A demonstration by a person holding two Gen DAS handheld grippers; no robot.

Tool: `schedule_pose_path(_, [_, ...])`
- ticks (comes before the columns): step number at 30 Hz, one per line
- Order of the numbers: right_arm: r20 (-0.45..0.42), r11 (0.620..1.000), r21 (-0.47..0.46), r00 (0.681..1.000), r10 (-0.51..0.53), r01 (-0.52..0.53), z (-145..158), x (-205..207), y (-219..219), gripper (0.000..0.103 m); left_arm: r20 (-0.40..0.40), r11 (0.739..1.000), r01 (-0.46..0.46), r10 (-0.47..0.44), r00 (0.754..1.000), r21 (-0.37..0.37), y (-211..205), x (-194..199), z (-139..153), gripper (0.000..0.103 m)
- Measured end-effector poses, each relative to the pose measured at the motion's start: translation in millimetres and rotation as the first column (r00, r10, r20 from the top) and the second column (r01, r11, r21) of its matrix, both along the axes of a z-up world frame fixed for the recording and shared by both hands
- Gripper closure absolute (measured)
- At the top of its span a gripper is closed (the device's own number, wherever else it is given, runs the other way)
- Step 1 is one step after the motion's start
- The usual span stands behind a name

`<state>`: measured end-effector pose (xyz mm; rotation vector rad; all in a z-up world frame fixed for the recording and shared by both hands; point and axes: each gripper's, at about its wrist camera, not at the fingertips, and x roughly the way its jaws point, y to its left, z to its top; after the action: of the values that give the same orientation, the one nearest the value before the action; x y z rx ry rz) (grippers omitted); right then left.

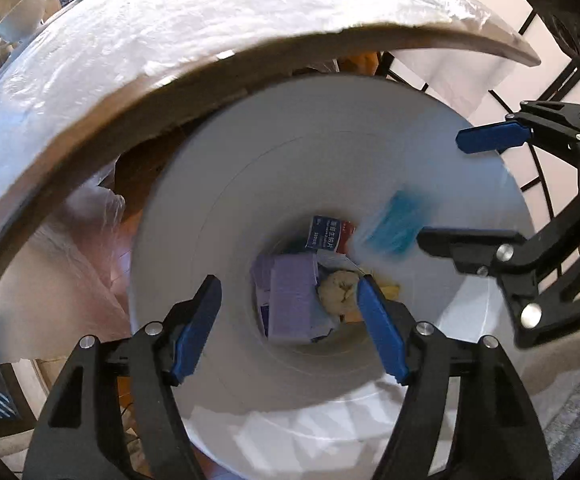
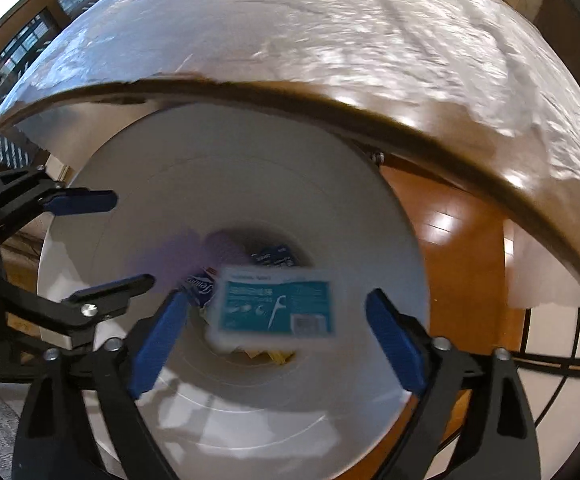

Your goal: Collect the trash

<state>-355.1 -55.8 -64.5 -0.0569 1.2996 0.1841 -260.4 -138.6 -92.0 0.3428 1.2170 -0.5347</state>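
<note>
A smooth, matt white plastic bin [image 1: 194,264] sits beside a tabletop [image 2: 329,32] under crinkled, shiny clear plastic film, its edge bare wood. The floor [image 2: 461,248] is glossy polished wood. Each tool [image 1: 290,308] is matt black plastic with blue pads [image 2: 156,344] and small bright metal screws.

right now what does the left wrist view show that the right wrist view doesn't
Only the left wrist view: a purple box and a crumpled beige wad at the bottom of the bin, and the left gripper with jaws open over them.

Only the right wrist view: the floss pick box's printed label, readable between the right gripper's open jaws.

Both: the white bin, the covered table edge, and the teal floss pick box, blurred.
</note>
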Motion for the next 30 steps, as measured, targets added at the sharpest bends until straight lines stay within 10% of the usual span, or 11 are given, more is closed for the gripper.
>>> schedule_pose_path(8, [0.188,0.997,0.078,0.982,-0.007,-0.008,95.1,4.3,-10.6,0.009,0.139,0.989,-0.024,0.045,0.989,-0.145,24.0,9.5,92.8,0.023])
schedule_pose_path(13, [0.370,0.998,-0.011,0.928,-0.048,0.056,132.9,56.5,-34.6,0.004,0.306,0.963,-0.133,0.202,0.930,-0.233,55.2,59.8,142.8,0.007])
schedule_pose_path(21, [0.383,0.970,-0.077,0.905,-0.184,0.230,104.4,167.7,-110.7,0.004,0.317,0.875,-0.434,0.483,0.816,-0.213,92.8,192.7,128.5,0.007])
schedule_pose_path(30, [0.364,0.953,-0.123,0.906,-0.216,0.277,77.9,220.5,-156.0,0.004,0.270,0.843,-0.513,0.538,0.798,-0.164,100.6,227.0,92.0,0.007])
